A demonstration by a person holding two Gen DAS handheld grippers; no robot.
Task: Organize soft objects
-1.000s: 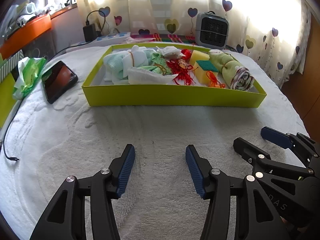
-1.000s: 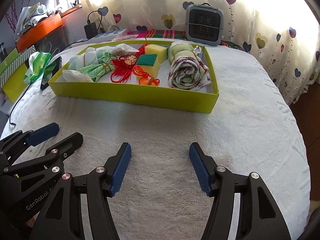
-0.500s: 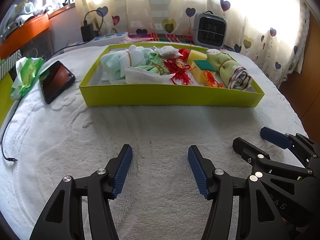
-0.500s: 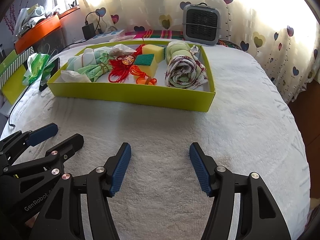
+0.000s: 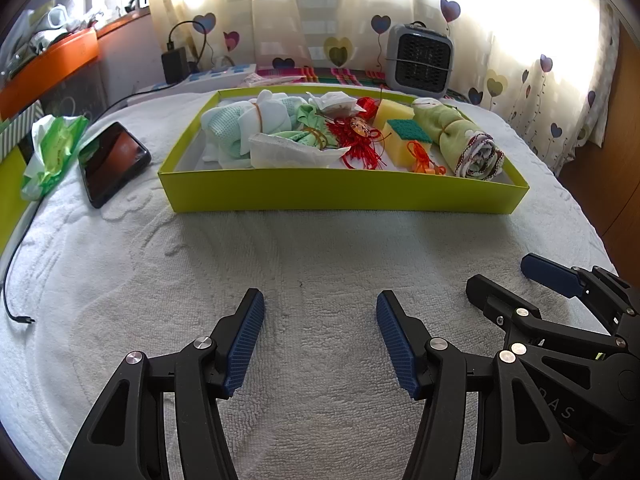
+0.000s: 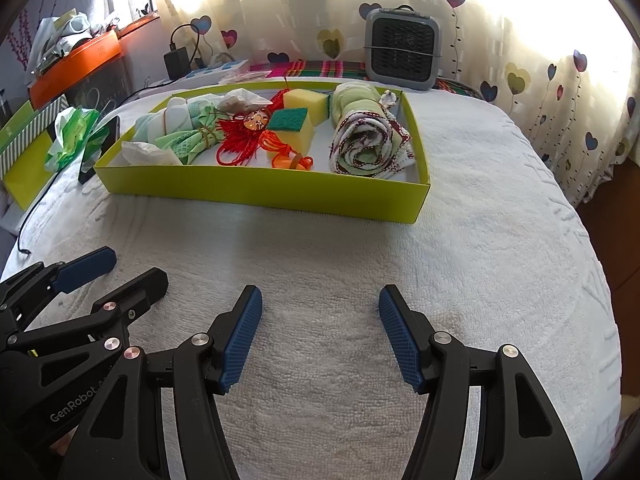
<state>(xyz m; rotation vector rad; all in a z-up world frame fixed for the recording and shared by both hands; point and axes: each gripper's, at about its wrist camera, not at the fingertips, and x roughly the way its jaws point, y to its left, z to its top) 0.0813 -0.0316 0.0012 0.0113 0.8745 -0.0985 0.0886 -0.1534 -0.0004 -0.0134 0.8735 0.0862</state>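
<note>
Two black grippers with blue pads are seen side by side over a white towel-covered surface (image 5: 320, 264). The left gripper (image 5: 320, 338) and right gripper (image 6: 320, 336) are both held wide apart, with nothing gripped. Ahead, soft objects (rolled cloths (image 6: 366, 142), sponges (image 5: 404, 136), red tassels (image 5: 356, 142)) are gathered inside a lime-green tray (image 5: 340, 196).

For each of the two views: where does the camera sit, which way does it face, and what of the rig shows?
Left wrist: rides the left gripper, angled down over the towel toward the green tray; the right gripper shows at right.
Right wrist: rides the right gripper, same heading; the left gripper shows at left.
Shared: tray, rolled cloth, grey fan.
</note>
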